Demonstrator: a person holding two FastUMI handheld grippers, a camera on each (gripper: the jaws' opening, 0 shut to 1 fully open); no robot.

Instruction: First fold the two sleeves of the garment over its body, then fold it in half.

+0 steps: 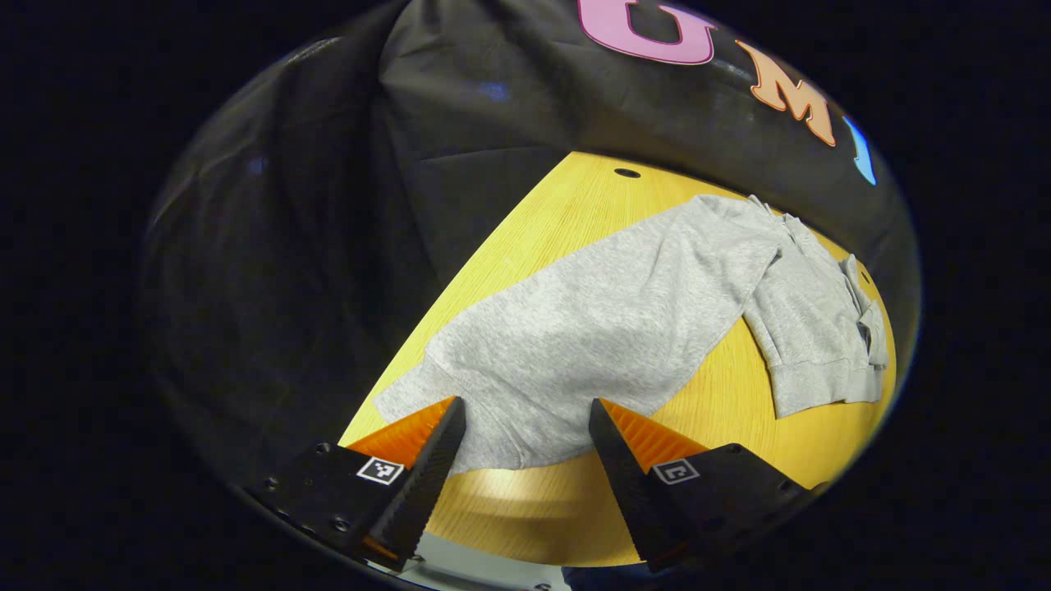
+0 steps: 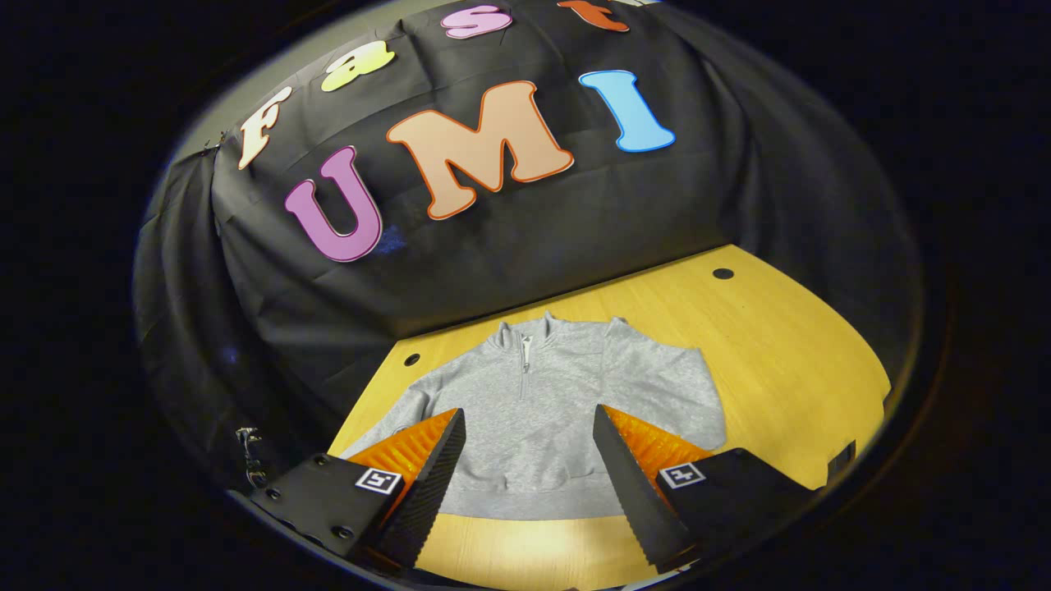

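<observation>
A grey zip-neck sweatshirt [image 2: 542,419] lies flat on the yellow wooden table [image 2: 788,361], collar toward the far wall, hem nearest me. In the right gripper view, my right gripper [image 2: 525,447] hovers open above the hem, with nothing between its fingers. One sleeve runs off to the lower left behind a finger. In the left gripper view, the sweatshirt [image 1: 608,328] stretches from the fingers up to the right. A ribbed-edged part [image 1: 821,353] lies beside the collar at the far right. My left gripper [image 1: 525,443] stands open over the near edge of the cloth.
The black cloth wall closes off the table's far side and left. Round holes in the tabletop [image 2: 722,273] [image 2: 411,359] [image 1: 626,173] sit near the back edge. Bare wood [image 2: 805,394] lies right of the garment. A small dark object [image 2: 846,455] is at the right table edge.
</observation>
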